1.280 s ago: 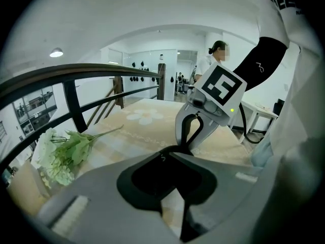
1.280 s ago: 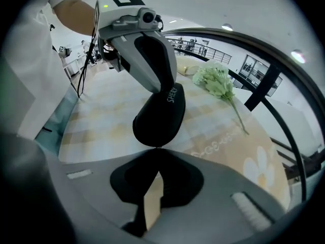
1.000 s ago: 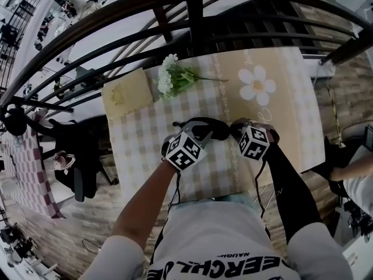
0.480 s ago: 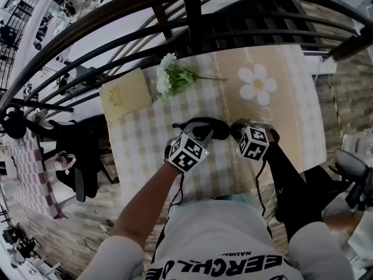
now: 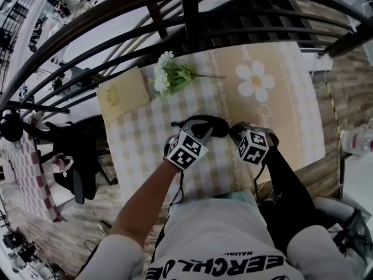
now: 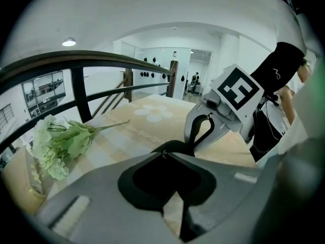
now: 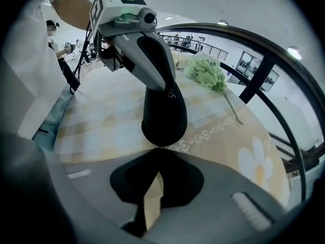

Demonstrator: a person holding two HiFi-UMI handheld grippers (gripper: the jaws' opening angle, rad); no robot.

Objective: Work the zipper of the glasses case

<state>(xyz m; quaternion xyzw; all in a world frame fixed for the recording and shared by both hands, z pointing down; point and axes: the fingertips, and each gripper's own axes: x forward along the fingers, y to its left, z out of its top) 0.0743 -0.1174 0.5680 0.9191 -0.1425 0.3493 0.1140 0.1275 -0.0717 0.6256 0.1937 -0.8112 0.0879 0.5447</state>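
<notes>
- Head view: the black glasses case [image 5: 205,125] lies on the checked tablecloth [image 5: 140,139], near the middle of the table.
- The left gripper [image 5: 194,129] reaches it from the near left and the right gripper [image 5: 234,130] from the near right, one at each end of the case.
- A bunch of pale flowers [image 5: 169,74] lies further back, well apart from the case, with a beige book [image 5: 122,93] to its left. A dark railing [image 5: 192,16] runs behind the table.
- Left gripper view: this gripper's jaws are closed, tips together, right at the dark edge of the case [image 6: 176,147]. Whether they nip anything thin there cannot be made out.
- The right gripper [image 6: 192,144] comes down steeply onto the case from the far side. The flowers [image 6: 58,146] lie off to the left.
- Right gripper view: the jaws are together, and their tips touch the near end of the case [image 7: 163,113]. A zipper pull cannot be made out between them.
- The case stretches away to the left gripper [image 7: 170,88], which meets its far end with its jaws together.
- A white daisy print [image 7: 259,161] marks the beige cloth to the right.
</notes>
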